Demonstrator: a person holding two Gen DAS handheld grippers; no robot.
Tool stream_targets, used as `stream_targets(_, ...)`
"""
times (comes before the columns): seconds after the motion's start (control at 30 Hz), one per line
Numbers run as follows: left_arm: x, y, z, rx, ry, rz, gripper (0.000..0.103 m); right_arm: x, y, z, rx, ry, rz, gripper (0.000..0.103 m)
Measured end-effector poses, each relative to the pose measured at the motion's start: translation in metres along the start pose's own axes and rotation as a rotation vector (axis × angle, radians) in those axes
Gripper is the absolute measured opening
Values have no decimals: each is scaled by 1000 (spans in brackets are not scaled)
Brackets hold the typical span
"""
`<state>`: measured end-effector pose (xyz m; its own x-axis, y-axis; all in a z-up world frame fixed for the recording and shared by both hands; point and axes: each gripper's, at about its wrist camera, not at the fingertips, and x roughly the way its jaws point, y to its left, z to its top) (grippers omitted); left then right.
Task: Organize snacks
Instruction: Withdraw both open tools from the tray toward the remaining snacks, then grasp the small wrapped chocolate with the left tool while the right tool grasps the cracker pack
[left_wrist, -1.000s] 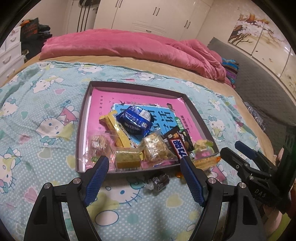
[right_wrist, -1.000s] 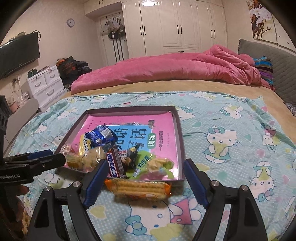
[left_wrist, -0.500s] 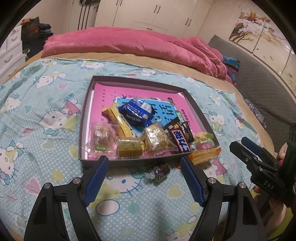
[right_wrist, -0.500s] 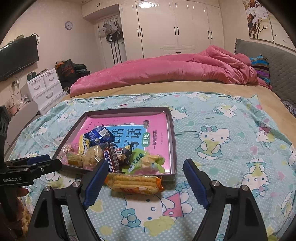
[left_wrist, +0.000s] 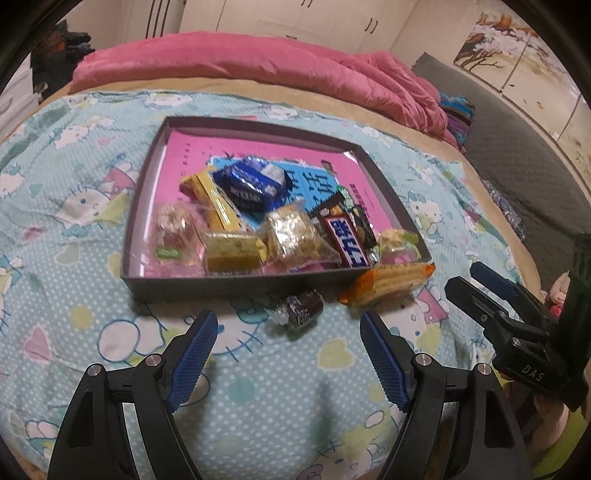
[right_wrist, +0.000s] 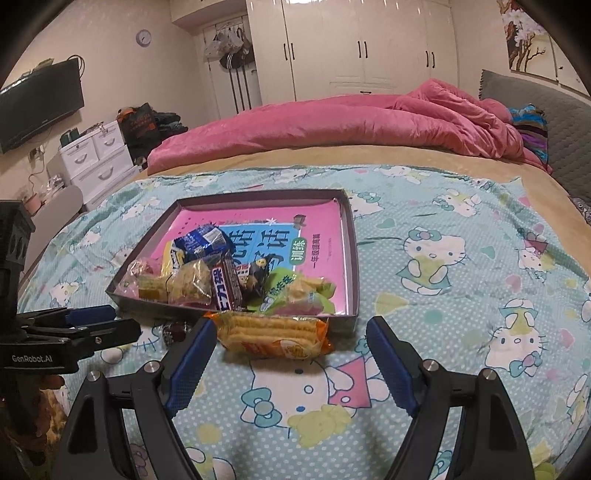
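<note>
Lower now, our left gripper (left_wrist: 288, 352) hangs wide and empty over the dark wrapped candy (left_wrist: 300, 306) lying outside the tray (left_wrist: 236, 285); our right gripper (right_wrist: 291, 354), also wide, frames the orange cracker pack (right_wrist: 271, 334).

Bedroom, warm indoor light. Bed (right_wrist: 461, 192) spread with a turquoise cartoon-cat sheet (right_wrist: 443, 295), pink duvet (right_wrist: 332, 125) bunched at the far side. White wardrobe (right_wrist: 362, 48) along the far wall, round clock (right_wrist: 143, 37) beside it (hands too small to read). White drawers (right_wrist: 98, 155) and dark television (right_wrist: 38, 107) far left. Flower painting (right_wrist: 526, 33) and grey headboard (right_wrist: 546, 110) right.
</note>
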<state>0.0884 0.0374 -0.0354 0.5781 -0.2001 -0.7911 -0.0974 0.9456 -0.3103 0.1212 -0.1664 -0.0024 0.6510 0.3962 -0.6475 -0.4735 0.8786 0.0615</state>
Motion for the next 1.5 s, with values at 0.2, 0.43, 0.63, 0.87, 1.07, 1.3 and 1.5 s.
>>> stream_targets(0.2, 16, -1, -7, 7, 39, -12, 81, 11, -1, -3, -44, 28, 6, 83)
stream_targets(0.43, 29, -1, -9, 13, 50, -50, 81, 30, -4, -3, -68, 59, 39, 83)
stream_targets(0.63, 37, 1, -9, 5, 64, -60, 81, 40, 4, -4, -115, 63, 74, 83)
stream_targets(0.87, 45, 3, -5, 4, 67, -55, 81, 48, 12, -4, -172, 76, 99, 82)
stream_targets(1.07, 49, 4, -3, 5, 67, -53, 81, 46, 15, -14, -189, 134, 167, 68)
stream_targets(1.3, 53, 8, -2, -6, 66, -56, 81, 47, 26, -24, -280, 172, 149, 58)
stream_targets(1.5, 57, 6, -2, 3, 65, -46, 81, 50, 37, -22, -388, 134, 58, 58)
